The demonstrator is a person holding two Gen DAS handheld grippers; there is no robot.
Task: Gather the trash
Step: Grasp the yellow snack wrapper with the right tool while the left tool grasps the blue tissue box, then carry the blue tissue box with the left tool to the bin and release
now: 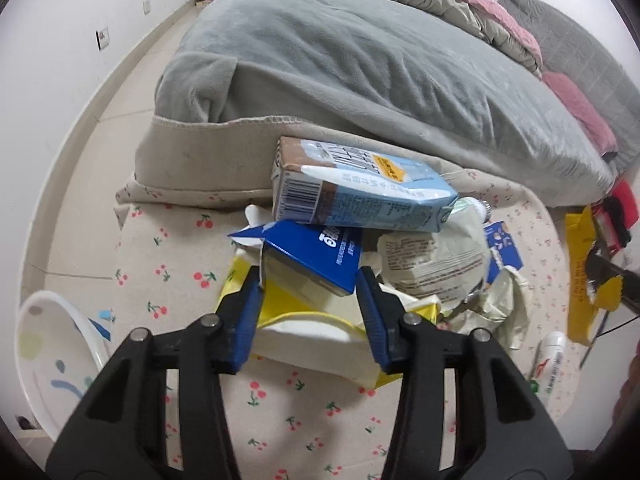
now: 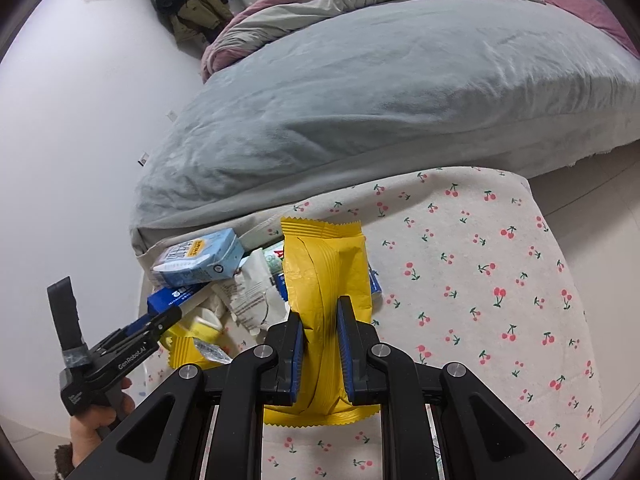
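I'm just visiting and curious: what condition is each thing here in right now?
Left hand-held gripper: straddling the dark blue cardboard box.
Right hand-held gripper: shut on the yellow foil wrapper.
Light blue milk carton: lying on its side atop the pile.
White paper wrapper: crumpled.

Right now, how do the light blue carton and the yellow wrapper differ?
The light blue carton is a stiff box lying on its side atop the trash pile; the yellow wrapper is a soft, creased packet with zigzag ends. The carton is untouched, while the wrapper is pinched in the right tool and stands upright. Both sit over the cherry-print cloth.
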